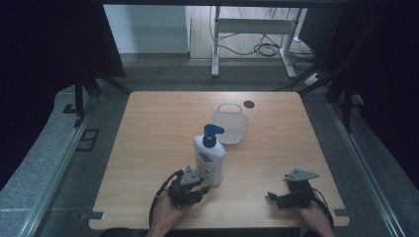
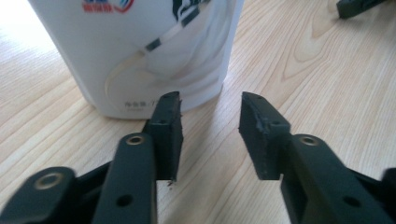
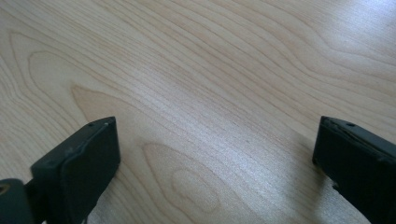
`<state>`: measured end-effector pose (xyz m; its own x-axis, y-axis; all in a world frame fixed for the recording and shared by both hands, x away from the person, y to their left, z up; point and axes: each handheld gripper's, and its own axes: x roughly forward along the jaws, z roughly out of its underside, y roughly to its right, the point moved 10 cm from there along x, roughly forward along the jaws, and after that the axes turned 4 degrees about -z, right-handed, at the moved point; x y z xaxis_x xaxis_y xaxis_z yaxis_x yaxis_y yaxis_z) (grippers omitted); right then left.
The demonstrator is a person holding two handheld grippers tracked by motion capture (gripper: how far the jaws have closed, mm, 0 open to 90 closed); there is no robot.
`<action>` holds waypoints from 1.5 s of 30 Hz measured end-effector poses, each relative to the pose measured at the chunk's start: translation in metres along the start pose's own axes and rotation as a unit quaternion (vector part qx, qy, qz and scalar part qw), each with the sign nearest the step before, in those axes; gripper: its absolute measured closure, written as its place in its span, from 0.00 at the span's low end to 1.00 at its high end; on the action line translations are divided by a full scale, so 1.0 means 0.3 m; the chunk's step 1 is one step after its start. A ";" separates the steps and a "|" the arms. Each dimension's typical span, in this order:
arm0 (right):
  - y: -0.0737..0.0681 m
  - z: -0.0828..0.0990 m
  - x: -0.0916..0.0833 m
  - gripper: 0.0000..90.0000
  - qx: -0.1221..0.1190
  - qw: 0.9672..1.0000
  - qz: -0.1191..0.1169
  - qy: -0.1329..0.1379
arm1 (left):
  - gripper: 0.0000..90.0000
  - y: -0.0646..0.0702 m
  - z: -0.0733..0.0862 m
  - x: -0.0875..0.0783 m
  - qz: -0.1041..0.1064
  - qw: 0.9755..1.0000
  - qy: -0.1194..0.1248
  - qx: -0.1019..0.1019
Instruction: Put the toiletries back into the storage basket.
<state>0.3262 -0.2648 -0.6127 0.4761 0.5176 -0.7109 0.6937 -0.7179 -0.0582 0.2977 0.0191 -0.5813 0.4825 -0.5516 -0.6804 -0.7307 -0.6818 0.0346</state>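
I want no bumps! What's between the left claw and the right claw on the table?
Just bare wood of the table. In the high view, nothing lies between the left claw and right claw; the bottle stands farther back.

lab | black curtains (image 1: 44,59) | rail frame (image 1: 49,182) | floor cables (image 1: 262,48)

dim high view with black upper corners; gripper views bright, glare at upper left, near jaws blurred.
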 end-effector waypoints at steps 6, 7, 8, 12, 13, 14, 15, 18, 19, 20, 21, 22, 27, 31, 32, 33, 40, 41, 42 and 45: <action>-0.007 -0.005 -0.007 0.08 -0.007 1.000 -0.003 0.000 | 0.51 -0.008 0.017 -0.011 0.000 1.000 -0.004 -0.006; -0.010 -0.008 -0.009 0.07 -0.008 1.000 -0.003 0.002 | 0.48 -0.008 0.018 -0.013 0.000 1.000 -0.003 -0.010; -0.011 -0.012 -0.012 0.07 -0.010 1.000 -0.003 0.004 | 0.46 -0.009 0.020 -0.016 0.001 1.000 -0.002 -0.012; -0.019 -0.026 -0.021 0.05 -0.015 1.000 -0.003 0.012 | 0.37 -0.011 0.029 -0.026 0.002 1.000 -0.003 -0.016; -0.021 -0.027 -0.022 0.04 -0.015 1.000 -0.004 0.011 | 0.35 -0.012 0.032 -0.029 0.002 1.000 -0.004 -0.017; -0.024 -0.029 -0.022 0.04 -0.018 1.000 -0.005 0.011 | 0.34 -0.012 0.035 -0.031 0.003 1.000 -0.004 -0.019; -0.026 -0.031 -0.022 0.03 -0.020 1.000 -0.005 0.011 | 0.32 -0.012 0.038 -0.032 0.003 1.000 -0.004 -0.019; -0.036 -0.036 -0.024 0.02 -0.027 1.000 -0.007 0.010 | 0.27 -0.015 0.050 -0.036 -0.002 1.000 -0.007 -0.020; -0.038 -0.038 -0.025 0.02 -0.028 1.000 -0.008 0.010 | 0.26 -0.016 0.054 -0.035 -0.003 1.000 -0.008 -0.020; -0.042 -0.040 -0.026 0.01 -0.030 0.999 -0.010 0.010 | 0.24 -0.017 0.058 -0.035 -0.007 1.000 -0.009 -0.019; -0.047 -0.043 -0.027 0.01 -0.030 0.999 -0.014 0.011 | 0.22 -0.018 0.062 -0.034 -0.009 1.000 -0.010 -0.018; -0.051 -0.046 -0.028 0.01 -0.032 0.999 -0.016 0.013 | 0.20 -0.019 0.066 -0.032 -0.012 1.000 -0.011 -0.016; -0.071 -0.062 -0.032 0.00 -0.030 0.999 -0.030 0.019 | 0.14 -0.023 0.084 -0.028 -0.024 0.999 -0.018 -0.011; -0.087 -0.079 -0.033 0.00 -0.030 0.998 -0.040 0.027 | 0.14 -0.028 0.091 -0.031 -0.028 0.999 -0.017 -0.013; -0.092 -0.084 -0.034 0.00 -0.029 0.998 -0.042 0.029 | 0.13 -0.029 0.093 -0.032 -0.030 0.999 -0.017 -0.015; -0.097 -0.089 -0.034 0.00 -0.028 0.998 -0.045 0.031 | 0.13 -0.031 0.096 -0.032 -0.032 0.999 -0.018 -0.015; -0.155 -0.127 -0.032 0.00 -0.021 0.995 -0.089 0.047 | 0.13 -0.040 0.118 -0.038 -0.028 0.999 -0.019 -0.020; -0.161 -0.134 -0.032 0.00 -0.024 0.994 -0.092 0.050 | 0.13 -0.042 0.122 -0.039 -0.031 0.999 -0.019 -0.021; -0.167 -0.140 -0.032 0.00 -0.026 0.994 -0.094 0.051 | 0.13 -0.045 0.125 -0.040 -0.032 0.999 -0.018 -0.021; -0.183 -0.160 -0.031 0.00 -0.032 0.993 -0.099 0.051 | 0.13 -0.053 0.133 -0.040 -0.037 0.999 -0.019 -0.019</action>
<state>0.3096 -0.2079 -0.5692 0.3775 0.6919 -0.6154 0.8106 -0.5682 -0.1416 0.2843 0.0558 -0.6030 0.5158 -0.4804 -0.7094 -0.6737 -0.7390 0.0106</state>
